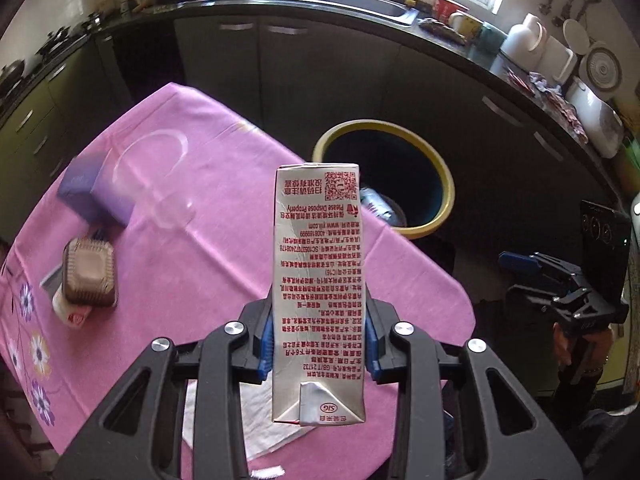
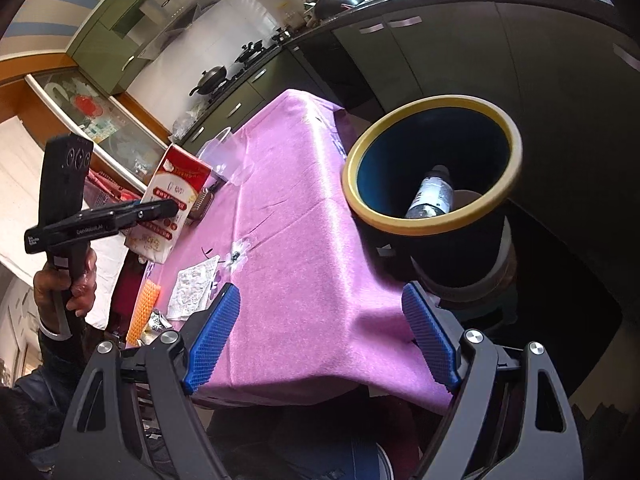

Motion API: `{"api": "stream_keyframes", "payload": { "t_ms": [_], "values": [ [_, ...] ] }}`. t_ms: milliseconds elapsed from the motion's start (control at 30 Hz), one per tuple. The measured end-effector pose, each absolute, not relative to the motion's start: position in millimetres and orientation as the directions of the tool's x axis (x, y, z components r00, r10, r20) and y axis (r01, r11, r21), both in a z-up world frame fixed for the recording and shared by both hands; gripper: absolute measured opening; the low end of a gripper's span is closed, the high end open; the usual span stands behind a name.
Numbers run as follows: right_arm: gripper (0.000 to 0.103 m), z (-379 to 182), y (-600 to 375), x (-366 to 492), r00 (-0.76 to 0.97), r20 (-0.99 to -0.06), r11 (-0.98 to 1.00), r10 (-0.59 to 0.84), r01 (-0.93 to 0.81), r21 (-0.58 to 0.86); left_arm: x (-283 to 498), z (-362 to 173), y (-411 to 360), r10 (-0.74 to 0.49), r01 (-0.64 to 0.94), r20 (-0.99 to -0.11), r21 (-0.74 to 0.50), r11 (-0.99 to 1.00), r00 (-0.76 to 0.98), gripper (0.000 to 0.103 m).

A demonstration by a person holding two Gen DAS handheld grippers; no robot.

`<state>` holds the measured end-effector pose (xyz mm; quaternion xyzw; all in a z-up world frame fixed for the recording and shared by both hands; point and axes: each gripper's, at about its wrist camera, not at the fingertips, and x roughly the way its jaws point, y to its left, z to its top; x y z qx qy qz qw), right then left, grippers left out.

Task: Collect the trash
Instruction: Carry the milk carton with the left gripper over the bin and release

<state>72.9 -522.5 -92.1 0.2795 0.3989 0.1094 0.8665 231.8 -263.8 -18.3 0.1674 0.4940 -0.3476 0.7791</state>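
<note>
The left tool (image 1: 319, 344) pinches a silver drink carton (image 1: 318, 292) between its blue pads, gripping it low down so most of its length sticks out ahead, over the tabletop's (image 1: 208, 200) edge nearest the bin (image 1: 440, 168). The yellow-rimmed bin stands on the floor just beyond that edge, with a plastic bottle (image 2: 430, 192) already lying inside. The right tool (image 2: 320, 336) hangs spread wide with nothing between its pads, over the near corner of the pink cloth. The likely trouble is the carton itself: held near one end, it may pivot in the pads and slip free early, landing on the cloth or the floor short of the rim. Let go too soon or off-centre, it could also strike the yellow rim and bounce out. A crumpled paper (image 2: 192, 288) and a small brown tray (image 1: 89, 276) remain on the tabletop.
</note>
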Motion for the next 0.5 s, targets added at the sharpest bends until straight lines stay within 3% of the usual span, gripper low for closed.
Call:
{"api": "stream_keyframes", "payload": {
  "t_ms": [433, 467, 500],
  "values": [
    [0.083, -103, -573, 45, 0.700, -0.609, 0.777, 0.374, 0.122, 0.618, 288, -80, -463, -0.365, 0.768, -0.917, -0.115, 0.630, 0.162, 0.034],
    [0.083, -103, -574, 43, 0.702, -0.607, 0.775, 0.372, 0.125, 0.619, 294, -87, -472, -0.363, 0.758, -0.919, -0.128, 0.639, 0.151, 0.036],
    [0.083, -102, -574, 41, 0.704, -0.606, 0.774, 0.371, 0.126, 0.620, 299, -92, -479, -0.359, 0.753, -0.922, -0.130, 0.645, 0.148, 0.049]
  ]
}}
